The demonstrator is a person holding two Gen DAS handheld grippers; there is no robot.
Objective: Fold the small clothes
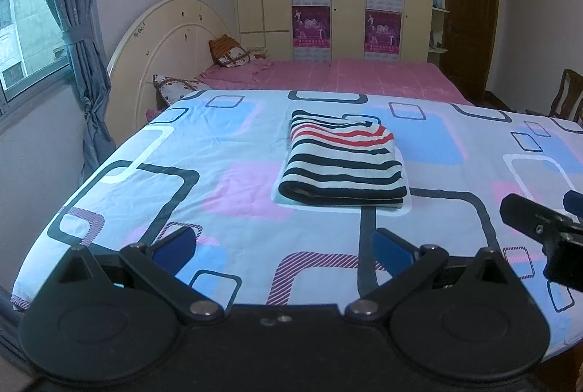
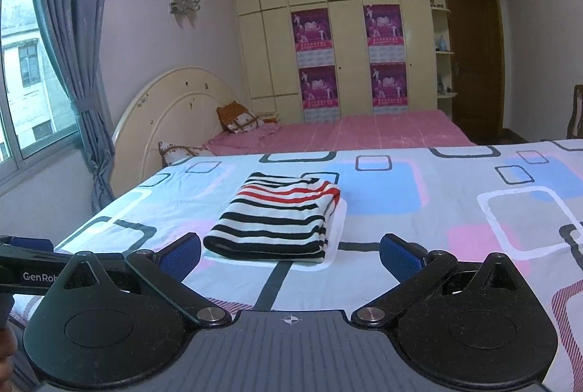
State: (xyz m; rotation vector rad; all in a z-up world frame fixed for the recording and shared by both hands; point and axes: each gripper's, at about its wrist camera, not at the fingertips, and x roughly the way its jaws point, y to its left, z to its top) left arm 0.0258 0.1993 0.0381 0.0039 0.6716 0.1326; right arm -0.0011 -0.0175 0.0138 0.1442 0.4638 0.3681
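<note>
A striped garment point(image 1: 344, 160) in white, black and red lies folded into a neat rectangle on the patterned sheet point(image 1: 226, 151). My left gripper point(image 1: 282, 248) hovers open in front of it, a short way back, with nothing between its blue pads. In the right wrist view the same folded garment point(image 2: 278, 218) sits ahead and slightly left. My right gripper point(image 2: 290, 255) is open too, held back from the garment's near fold and empty. The right gripper's black body point(image 1: 543, 228) shows at the right edge of the left wrist view.
The sheet covers a raised surface whose left edge point(image 1: 73, 195) drops toward a wall and grey curtain point(image 1: 80, 38). Behind it stands a bed with a pink cover point(image 1: 346, 76), pillows point(image 1: 231, 53) and a cream headboard. A wooden chair point(image 1: 568, 96) stands far right.
</note>
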